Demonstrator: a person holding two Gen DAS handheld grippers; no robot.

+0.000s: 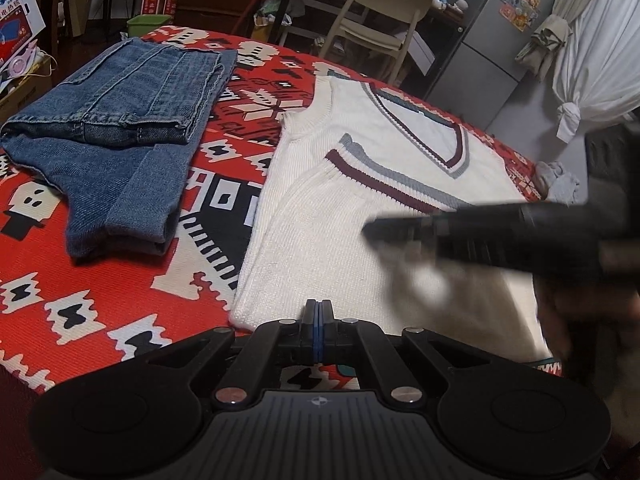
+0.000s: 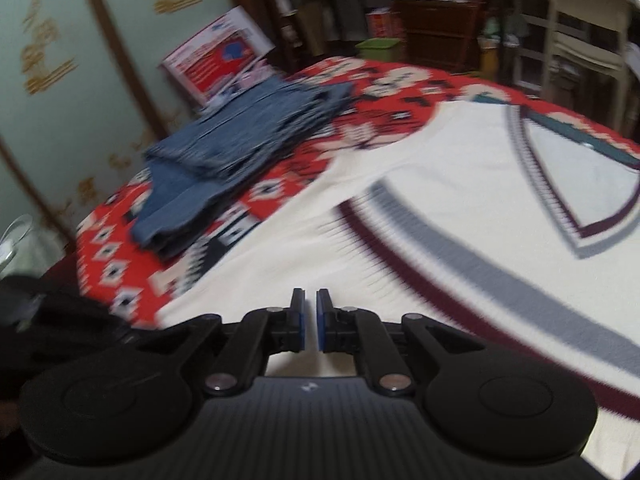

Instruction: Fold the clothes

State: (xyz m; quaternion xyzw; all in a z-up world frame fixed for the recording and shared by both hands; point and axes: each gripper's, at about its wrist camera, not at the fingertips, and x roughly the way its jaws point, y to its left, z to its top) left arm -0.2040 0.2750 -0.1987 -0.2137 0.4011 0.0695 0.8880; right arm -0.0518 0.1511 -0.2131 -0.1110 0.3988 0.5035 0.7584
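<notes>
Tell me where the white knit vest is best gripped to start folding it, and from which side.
Probably at the hem corner nearest the left tool. The white knit vest lies flat, V-neck away, and that corner sits free on the red patterned blanket, so a low approach from the near edge could pinch it. The right tool hovers over the vest's middle, where flat fabric offers no edge.

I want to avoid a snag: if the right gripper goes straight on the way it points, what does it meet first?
Most likely the white vest, which fills the view just past the right gripper. Its jaws are slightly apart with nothing between them. The picture is blurred, so depth is uncertain.
</notes>
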